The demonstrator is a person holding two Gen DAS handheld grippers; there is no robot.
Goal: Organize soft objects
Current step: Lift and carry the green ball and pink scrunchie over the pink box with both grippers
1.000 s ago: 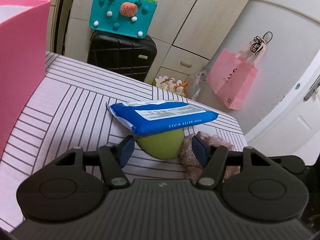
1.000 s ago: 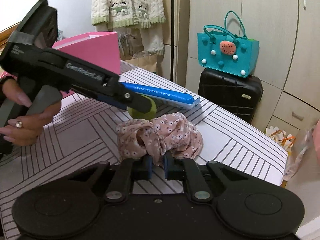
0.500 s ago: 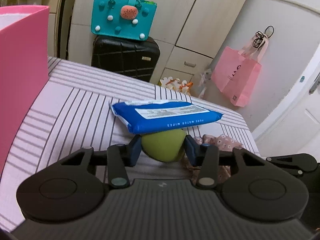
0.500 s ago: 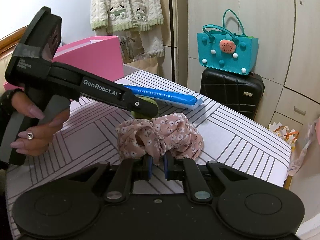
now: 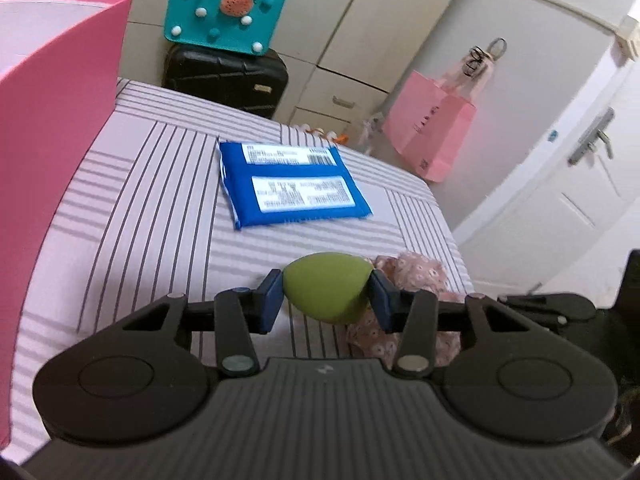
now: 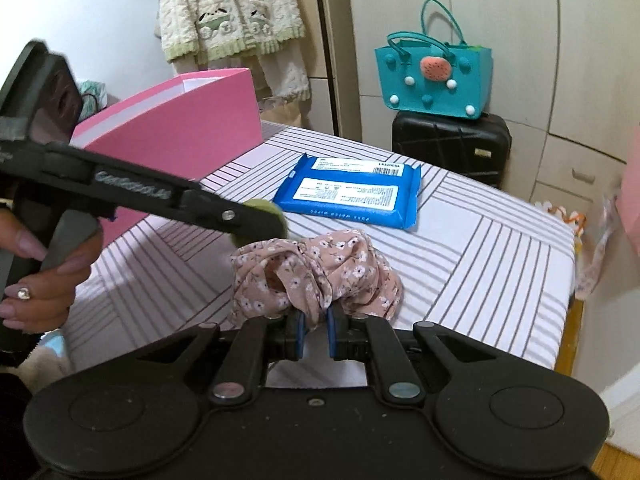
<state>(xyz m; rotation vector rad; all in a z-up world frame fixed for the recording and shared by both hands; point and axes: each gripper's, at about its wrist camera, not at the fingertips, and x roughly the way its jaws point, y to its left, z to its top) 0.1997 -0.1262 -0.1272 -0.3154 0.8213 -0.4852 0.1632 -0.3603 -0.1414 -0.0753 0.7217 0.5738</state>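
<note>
My left gripper (image 5: 327, 295) is shut on a green egg-shaped sponge (image 5: 326, 290), held clear of the striped table (image 5: 160, 200). In the right wrist view the same left gripper (image 6: 260, 220) reaches in from the left, a hand (image 6: 48, 280) on its handle, with the sponge (image 6: 270, 210) at its tip. My right gripper (image 6: 314, 330) is shut on a pink floral scrunchie (image 6: 316, 272), lifted slightly over the table (image 6: 480, 264). A blue pack of wet wipes (image 5: 290, 184) lies flat on the cloth farther back, also the wipes pack (image 6: 352, 192). The pink box (image 5: 52, 120) stands at left.
The pink box (image 6: 180, 128) sits at the table's far left corner. Beyond the table are a black suitcase (image 5: 226, 76) with a teal bag (image 5: 224, 10) on it, a pink paper bag (image 5: 432, 136) on the wall, cabinets and a white door (image 5: 580, 184).
The left gripper closed on the green sponge and pulled it back from under the wipes pack, which now lies flat. Both grippers lifted and drew back a little; the scrunchie stays gripped.
</note>
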